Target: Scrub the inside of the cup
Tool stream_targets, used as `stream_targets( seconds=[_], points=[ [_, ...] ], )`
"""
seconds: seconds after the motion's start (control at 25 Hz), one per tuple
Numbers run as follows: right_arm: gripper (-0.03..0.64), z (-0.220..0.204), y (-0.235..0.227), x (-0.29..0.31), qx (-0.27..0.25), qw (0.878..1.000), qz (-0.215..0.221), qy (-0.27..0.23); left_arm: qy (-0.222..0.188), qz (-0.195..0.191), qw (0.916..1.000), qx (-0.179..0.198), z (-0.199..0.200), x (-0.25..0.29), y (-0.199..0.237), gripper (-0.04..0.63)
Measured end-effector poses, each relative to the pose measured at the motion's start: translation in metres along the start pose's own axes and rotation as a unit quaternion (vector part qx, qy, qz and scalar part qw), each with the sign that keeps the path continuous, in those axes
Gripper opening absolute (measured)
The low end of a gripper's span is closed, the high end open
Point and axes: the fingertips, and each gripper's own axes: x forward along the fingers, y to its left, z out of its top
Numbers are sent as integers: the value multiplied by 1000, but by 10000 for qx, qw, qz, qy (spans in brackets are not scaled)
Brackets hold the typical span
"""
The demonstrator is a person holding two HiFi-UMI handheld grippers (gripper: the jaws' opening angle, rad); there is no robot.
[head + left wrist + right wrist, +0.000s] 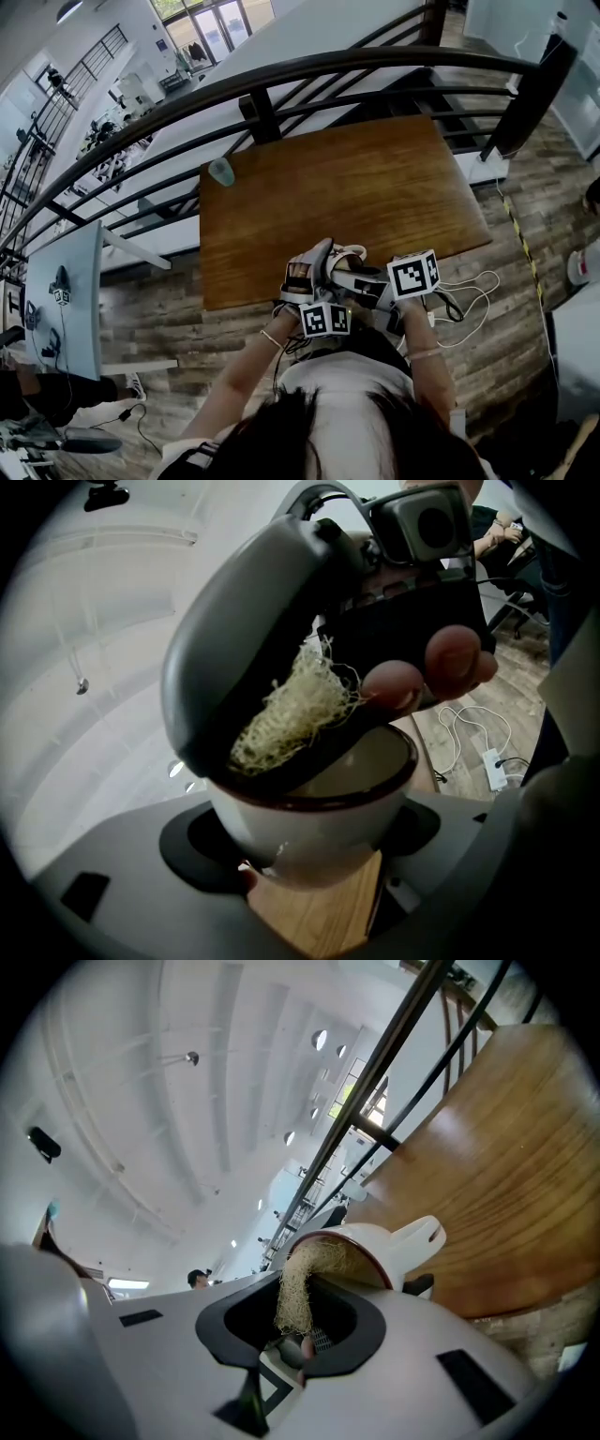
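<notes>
Nearest the head camera is the person's dark hair [309, 436], with both forearms reaching forward to the near edge of the wooden table [356, 178], about at its middle. At that edge the left gripper [309, 847] has its jaws closed on a white cup [281, 827] with a dark rim, one pad pressing each side of the bowl, so the cup is held off the tabletop and tipped toward the other tool. The right gripper [291, 1327] has its jaws pinched on a wad of pale, stringy scrubbing fibre [298, 1283]. The free end of that wad curves up over the rim and into the mouth of the cup, whose handle [424, 1236] sticks out toward the table. From the left gripper view, the right gripper's dark body lies across the cup's opening with the fibre tucked beneath it, and bare fingertips [452, 658] of the hand holding it show just above the rim. A small pale-green object [221, 172] stands at the table's far left corner, well apart from the grippers. White cable [469, 292] loops on the plank floor just beyond the table's near right corner, and a dark curved railing [281, 80] runs behind the far edge.
</notes>
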Motion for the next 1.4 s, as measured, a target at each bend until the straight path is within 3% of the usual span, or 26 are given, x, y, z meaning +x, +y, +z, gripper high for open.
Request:
stream_targets(
  seconds=[0.24,0.56,0.88,1.12,1.4],
  points=[
    [78,9,10,0,231,9985,374,-329,-40,92,9999,-33,2,-1,4,407],
    [78,14,4,-7,750,9936,478,-700,-68,249,9997,-34,5,-2,9,407],
    [77,21,5,-13,1195,9844,748,-1050,-102,346,9993,-32,9,-1,13,407],
    [77,22,10,-15,1685,9706,1132,-1290,-136,395,9991,-20,10,-5,14,407],
    [74,20,8,-18,1413,9805,877,-1045,-145,248,9996,-29,14,-5,11,407]
  ],
)
